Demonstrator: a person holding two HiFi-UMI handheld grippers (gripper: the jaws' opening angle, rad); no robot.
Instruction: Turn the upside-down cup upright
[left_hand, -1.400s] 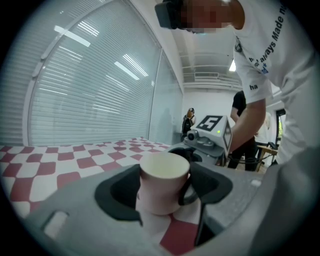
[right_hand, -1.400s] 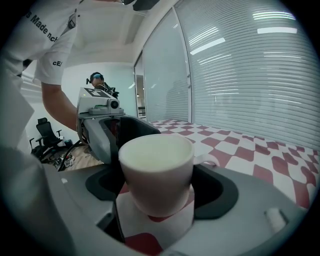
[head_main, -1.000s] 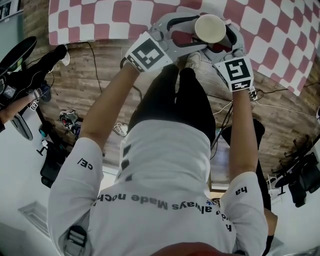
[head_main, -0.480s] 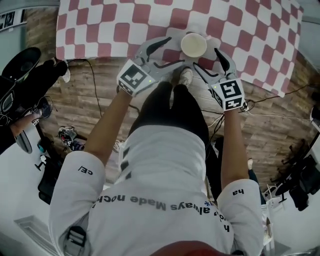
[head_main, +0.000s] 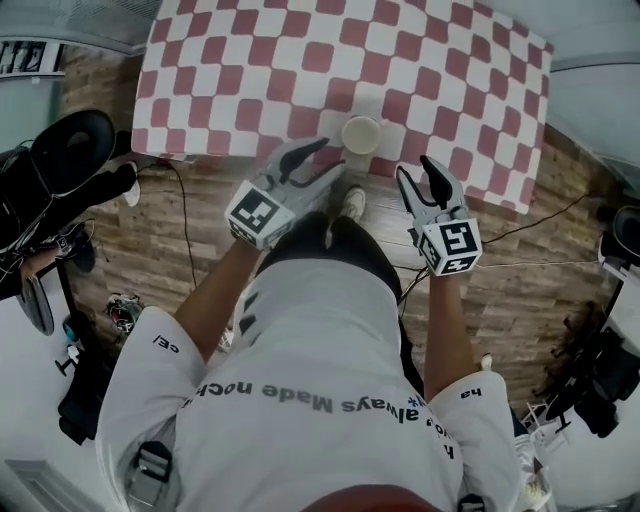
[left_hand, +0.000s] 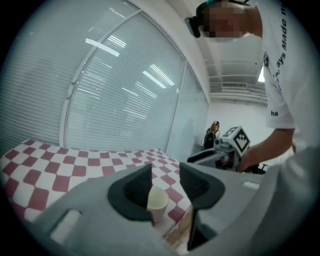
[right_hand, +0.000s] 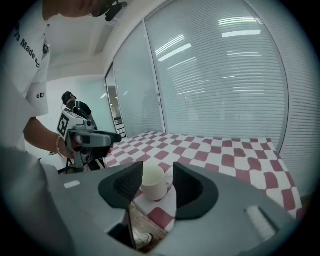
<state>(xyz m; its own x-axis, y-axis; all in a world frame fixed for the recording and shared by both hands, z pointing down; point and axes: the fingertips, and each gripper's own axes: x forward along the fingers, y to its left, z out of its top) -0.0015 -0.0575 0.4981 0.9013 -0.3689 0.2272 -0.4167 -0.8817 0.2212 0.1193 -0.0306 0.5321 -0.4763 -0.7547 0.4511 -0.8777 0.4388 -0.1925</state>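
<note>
A pale paper cup (head_main: 361, 134) stands alone near the front edge of the checked table (head_main: 250, 80), wide cream end up. My left gripper (head_main: 315, 160) hangs short of it to the left and my right gripper (head_main: 418, 172) to the right, both off the table over the floor. In the left gripper view the cup (left_hand: 157, 202) shows beyond the left gripper (left_hand: 166, 172), and in the right gripper view the cup (right_hand: 152, 182) shows beyond the right gripper (right_hand: 158, 170). Both pairs of jaws have just been closing, a gap remains, and nothing is between them.
A red-and-white checked cloth covers the table. Below its front edge is wooden floor (head_main: 190, 210) with cables. Black equipment (head_main: 60, 170) stands at the left. Glass walls with blinds (right_hand: 225, 75) lie behind the table.
Both grippers have drawn back from beside the cup toward the person, and their jaws have narrowed. The cup stays standing on the table.
</note>
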